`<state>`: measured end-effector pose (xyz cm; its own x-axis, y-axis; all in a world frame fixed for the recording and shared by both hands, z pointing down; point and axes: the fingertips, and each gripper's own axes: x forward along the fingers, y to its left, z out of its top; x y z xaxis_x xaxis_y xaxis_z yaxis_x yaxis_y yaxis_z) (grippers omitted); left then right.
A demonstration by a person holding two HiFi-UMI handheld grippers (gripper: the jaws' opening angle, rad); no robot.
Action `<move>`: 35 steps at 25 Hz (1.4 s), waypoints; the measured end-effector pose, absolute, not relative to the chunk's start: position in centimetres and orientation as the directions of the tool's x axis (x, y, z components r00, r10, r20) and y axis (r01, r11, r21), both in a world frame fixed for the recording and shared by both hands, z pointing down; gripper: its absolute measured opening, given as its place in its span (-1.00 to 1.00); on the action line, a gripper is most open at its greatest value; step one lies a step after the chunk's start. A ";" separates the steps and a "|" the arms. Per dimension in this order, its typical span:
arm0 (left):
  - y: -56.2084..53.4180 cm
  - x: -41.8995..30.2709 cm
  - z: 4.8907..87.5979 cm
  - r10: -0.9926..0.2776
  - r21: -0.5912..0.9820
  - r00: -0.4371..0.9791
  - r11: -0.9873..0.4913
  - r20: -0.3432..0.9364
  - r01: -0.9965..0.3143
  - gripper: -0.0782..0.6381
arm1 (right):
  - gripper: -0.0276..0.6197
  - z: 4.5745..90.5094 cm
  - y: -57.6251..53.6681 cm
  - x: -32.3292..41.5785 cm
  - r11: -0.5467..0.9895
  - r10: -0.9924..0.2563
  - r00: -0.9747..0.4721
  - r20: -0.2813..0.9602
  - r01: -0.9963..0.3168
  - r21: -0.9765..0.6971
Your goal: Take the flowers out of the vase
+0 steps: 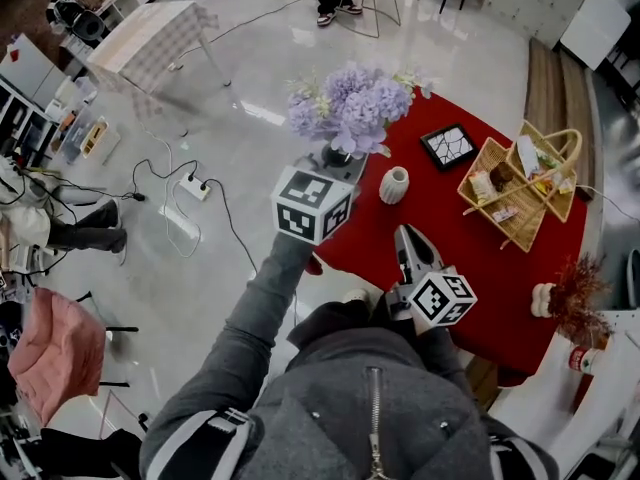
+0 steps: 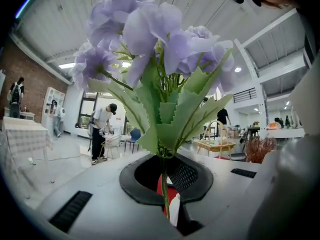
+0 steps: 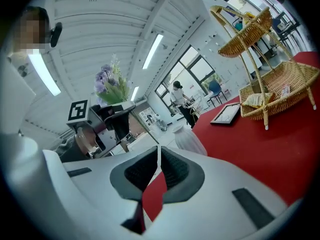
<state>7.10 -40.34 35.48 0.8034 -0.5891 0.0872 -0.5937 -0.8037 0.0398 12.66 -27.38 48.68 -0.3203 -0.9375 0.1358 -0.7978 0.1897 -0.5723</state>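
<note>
A bunch of purple flowers (image 1: 350, 103) with green leaves is clear of the small white vase (image 1: 394, 184), up and to its left over the table's edge. My left gripper (image 1: 338, 161) is shut on the green stem (image 2: 164, 184), and the blooms (image 2: 150, 39) rise straight above its jaws in the left gripper view. A sliver of the white vase (image 2: 175, 211) shows low between those jaws. My right gripper (image 1: 410, 253) hovers over the red table (image 1: 520, 278) in front of the vase (image 3: 187, 140), shut with nothing in it. In the right gripper view the flowers (image 3: 109, 84) stand at the left.
A black picture frame (image 1: 448, 146) lies behind the vase, and a two-tier wicker basket (image 1: 520, 183) with small items stands to its right. A dried red plant (image 1: 575, 298) sits at the table's right edge. On the floor at the left lie cables and a power strip (image 1: 193, 185).
</note>
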 end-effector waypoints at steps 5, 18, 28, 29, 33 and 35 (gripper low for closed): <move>-39.6 5.8 39.2 -0.597 0.102 0.792 -0.787 0.124 -0.609 -0.73 | -0.88 48.9 -27.4 11.9 0.201 -0.930 -0.337 0.146 -0.799 -0.566; -34.9 4.4 46.0 -0.593 0.123 0.775 -0.771 0.218 -0.625 -0.73 | -0.88 49.3 -27.5 12.1 0.189 -0.929 -0.328 0.170 -0.818 -0.542; -32.1 3.6 48.2 -0.611 0.148 0.743 -0.737 0.272 -0.660 -0.73 | -0.88 49.3 -28.0 11.9 0.198 -0.929 -0.318 0.188 -0.858 -0.474; -32.1 3.5 48.3 -0.614 0.145 0.741 -0.735 0.271 -0.662 -0.73 | -0.88 49.3 -28.1 11.7 0.201 -0.927 -0.323 0.192 -0.858 -0.473; -32.2 3.2 48.2 -0.625 0.148 0.738 -0.729 0.255 -0.669 -0.73 | -0.88 49.6 -28.1 11.0 0.214 -0.917 -0.340 0.210 -0.861 -0.461; -32.3 3.1 48.2 -0.627 0.152 0.738 -0.727 0.250 -0.669 -0.73 | -0.88 49.8 -28.2 10.8 0.215 -0.914 -0.343 0.216 -0.862 -0.458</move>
<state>3.11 -32.33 48.20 0.7378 -0.6269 0.2504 -0.6695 -0.7272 0.1519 10.81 -28.17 49.77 -0.3431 -0.9141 0.2162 -0.8622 0.2152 -0.4585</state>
